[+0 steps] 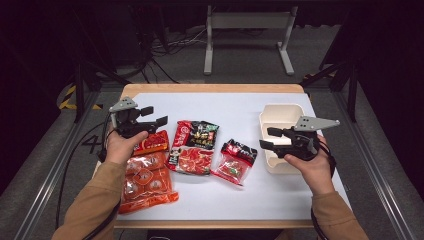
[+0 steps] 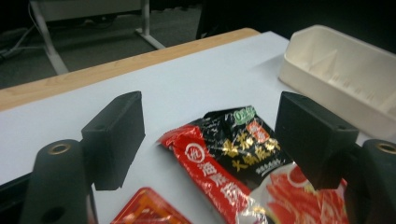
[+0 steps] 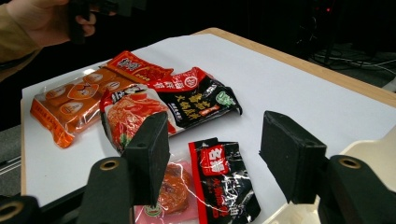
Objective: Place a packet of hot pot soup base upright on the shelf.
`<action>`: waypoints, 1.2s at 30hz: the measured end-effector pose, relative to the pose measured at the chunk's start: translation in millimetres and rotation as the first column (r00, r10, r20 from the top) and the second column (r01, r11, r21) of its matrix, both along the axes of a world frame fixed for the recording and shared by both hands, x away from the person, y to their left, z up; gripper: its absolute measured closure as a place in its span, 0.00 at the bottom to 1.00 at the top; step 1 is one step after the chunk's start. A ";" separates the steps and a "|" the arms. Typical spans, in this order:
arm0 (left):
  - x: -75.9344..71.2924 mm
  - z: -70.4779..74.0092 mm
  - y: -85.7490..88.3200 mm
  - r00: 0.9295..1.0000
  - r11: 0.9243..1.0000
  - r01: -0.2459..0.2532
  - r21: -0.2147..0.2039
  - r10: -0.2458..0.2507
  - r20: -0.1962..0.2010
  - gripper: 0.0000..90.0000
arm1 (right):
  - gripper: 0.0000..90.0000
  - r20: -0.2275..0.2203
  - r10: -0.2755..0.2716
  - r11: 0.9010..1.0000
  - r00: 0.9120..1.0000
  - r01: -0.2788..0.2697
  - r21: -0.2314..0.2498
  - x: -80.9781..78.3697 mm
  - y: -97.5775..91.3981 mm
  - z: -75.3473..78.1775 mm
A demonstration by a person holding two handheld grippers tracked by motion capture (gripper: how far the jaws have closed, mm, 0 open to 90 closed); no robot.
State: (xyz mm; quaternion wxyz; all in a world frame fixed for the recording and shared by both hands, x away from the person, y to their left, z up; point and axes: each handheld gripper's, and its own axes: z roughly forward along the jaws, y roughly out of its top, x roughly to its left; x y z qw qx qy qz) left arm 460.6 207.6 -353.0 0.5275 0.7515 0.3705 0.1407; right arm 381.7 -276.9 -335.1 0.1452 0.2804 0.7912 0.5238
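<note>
The small packet lies flat on the worktop, right of centre, with its long axis slanting from its black-and-red top end at the far side toward its clear pink end at the near side. It lies to the left of the right tongs, below them and just beside them, and in the right gripper view it sits under the gap between the two jaws. The right hand is by far the nearer to it. That hand holds its tongs level above the worktop, pointing left across the front of the cream tray, with the jaws fairly wide and nothing between them. To take the packet, I judge the tongs would need to tip down and close across its short width.

The middle packet lies just left of the small one, apart from it. The orange pack lies further left, near the worktop's edge. The left tongs hover above the orange pack's far end, pointing right toward the middle packet, jaws wide and empty. The left hand grips them from below, forearm over the orange pack.
</note>
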 end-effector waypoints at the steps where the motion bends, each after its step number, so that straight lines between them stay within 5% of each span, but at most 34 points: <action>1: 4.3 -1.6 -2.9 1.000 1.000 -0.004 0.016 0.004 -0.011 0.27 | 0.48 0.002 -0.002 1.000 1.000 0.002 -0.001 -1.0 0.1 0.5; 9: 27.1 -14.6 -19.0 0.999 0.997 0.024 0.076 -0.021 -0.038 0.25 | 0.48 0.001 -0.006 1.000 1.000 0.006 -0.008 -3.7 -1.3 -0.4; 16: 37.1 -25.7 -23.1 0.999 0.999 0.029 0.042 -0.027 -0.043 0.23 | 0.48 -0.010 -0.003 1.000 1.000 0.003 -0.018 -3.5 2.3 -3.1; 20: 46.1 -38.0 -25.5 0.996 0.999 0.048 -0.017 -0.049 -0.073 0.22 | 0.48 -0.013 0.003 1.000 1.000 -0.003 -0.013 -3.5 2.9 -3.1; 26: 56.2 -55.6 -32.1 0.990 0.998 0.021 0.062 -0.013 -0.139 0.20 | 0.48 -0.011 0.002 1.000 1.000 -0.002 -0.013 -4.4 2.8 -2.1; 31: 62.5 -66.1 -39.6 0.979 0.988 -0.018 0.151 0.048 -0.201 0.28 | 0.48 -0.015 -0.001 1.000 1.000 0.001 -0.012 -5.2 1.4 -2.6; 36: 67.9 -74.1 -48.3 0.966 0.986 0.013 0.166 0.031 -0.258 0.29 | 0.48 -0.019 -0.005 1.000 1.000 0.005 -0.011 -5.1 0.2 -2.8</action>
